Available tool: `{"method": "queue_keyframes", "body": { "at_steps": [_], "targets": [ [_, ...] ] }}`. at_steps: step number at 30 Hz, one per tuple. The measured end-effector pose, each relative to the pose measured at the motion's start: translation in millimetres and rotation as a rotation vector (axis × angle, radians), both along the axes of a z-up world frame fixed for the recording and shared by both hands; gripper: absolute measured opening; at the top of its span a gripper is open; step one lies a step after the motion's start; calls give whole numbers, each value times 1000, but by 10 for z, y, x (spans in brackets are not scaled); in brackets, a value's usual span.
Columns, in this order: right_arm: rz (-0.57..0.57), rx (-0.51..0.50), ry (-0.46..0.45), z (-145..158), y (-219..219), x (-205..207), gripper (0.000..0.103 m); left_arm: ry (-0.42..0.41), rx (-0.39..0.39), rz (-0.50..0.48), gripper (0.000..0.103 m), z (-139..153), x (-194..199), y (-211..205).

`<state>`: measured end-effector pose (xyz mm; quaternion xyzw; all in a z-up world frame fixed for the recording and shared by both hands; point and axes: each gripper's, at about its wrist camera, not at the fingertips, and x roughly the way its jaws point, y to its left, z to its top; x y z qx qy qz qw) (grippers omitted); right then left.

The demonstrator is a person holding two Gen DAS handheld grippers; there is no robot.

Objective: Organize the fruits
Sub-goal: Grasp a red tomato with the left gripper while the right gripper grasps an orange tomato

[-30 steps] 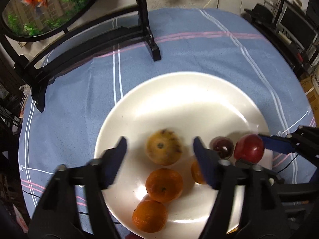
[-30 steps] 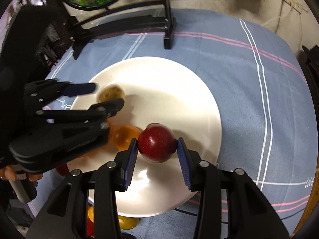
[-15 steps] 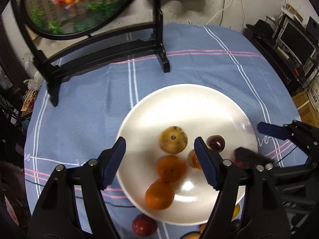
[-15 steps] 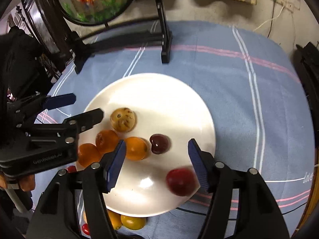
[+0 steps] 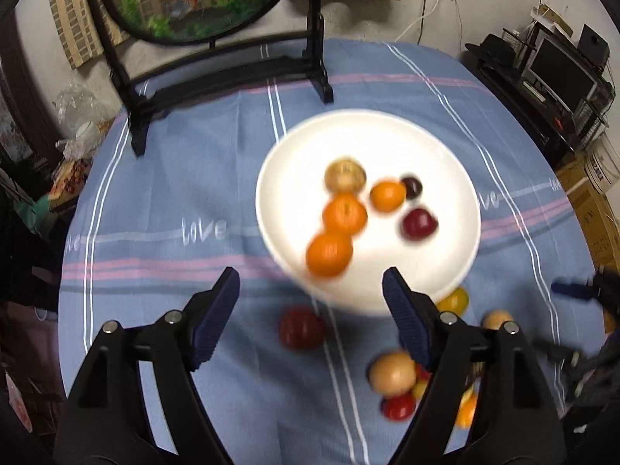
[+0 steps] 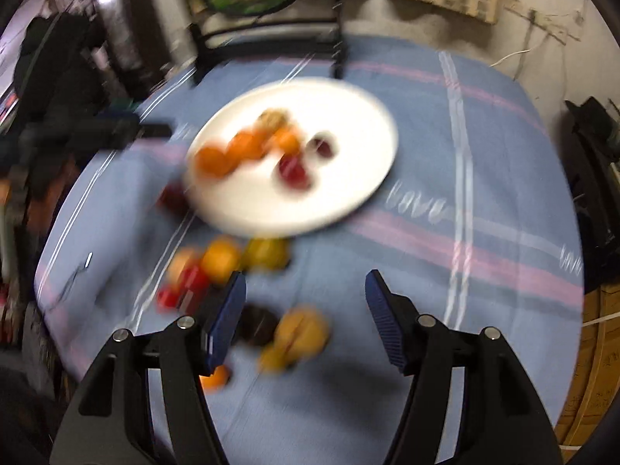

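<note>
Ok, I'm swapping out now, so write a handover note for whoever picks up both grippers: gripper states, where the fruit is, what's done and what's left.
Left hand-held gripper: jaws opening, nothing between them.
Right hand-held gripper: open, empty.
White plate holds six fruits: three oranges, a speckled yellow one, two dark red.
Left: the loose fruit on the blue cloth near the plate's front edge, including a red fruit and a tan fruit. Blur hides the exact count.

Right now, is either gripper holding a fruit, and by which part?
Nothing is held. The left gripper, its jaws opening, and the right gripper both stand empty above the blue striped tablecloth.
</note>
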<state>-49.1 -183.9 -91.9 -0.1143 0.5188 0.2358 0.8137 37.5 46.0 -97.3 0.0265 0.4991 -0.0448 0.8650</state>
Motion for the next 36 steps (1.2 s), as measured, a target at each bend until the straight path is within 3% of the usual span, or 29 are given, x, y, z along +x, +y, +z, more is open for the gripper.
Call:
{"method": "queue_keyframes", "body": {
  "at_steps": [6, 12, 14, 15, 21, 25, 27, 28, 29, 31, 33, 36],
  "targets": [
    [62, -15, 88, -369, 207, -541, 65, 58, -18, -11, 79, -225, -496, 82],
    [13, 31, 139, -611, 362, -506, 65, 115, -16, -51, 79, -419, -869, 57],
    [8, 22, 152, -692, 425, -472, 56, 130, -18, -78, 79, -476, -976, 2],
    [11, 24, 160, -716, 431, -462, 45, 132, -19, -87, 79, -493, -1001, -15],
    [41, 35, 150, -594, 404, -570, 43, 163, -30, -156, 79, -660, -1038, -273],
    [-30, 72, 157, -479, 177, -554, 43, 157, -33, -196, 79, -779, -982, -432],
    [-60, 75, 155, -449, 85, -534, 43, 172, -25, -199, 73, -888, -908, -480],
    [-69, 77, 159, -454, 54, -531, 43, 181, -27, -204, 57, -933, -884, -492],
    [-82, 82, 163, -447, -9, -544, 43, 204, -38, -211, 52, -1004, -846, -502],
    [-89, 85, 166, -456, -25, -565, 43, 200, -54, -226, 51, -1033, -818, -514],
    [-92, 85, 167, -461, -44, -595, 43, 193, -62, -260, 32, -1004, -831, -534],
    [-87, 88, 160, -452, -38, -590, 43, 189, -95, -256, 29, -897, -845, -482]
  ]
}}
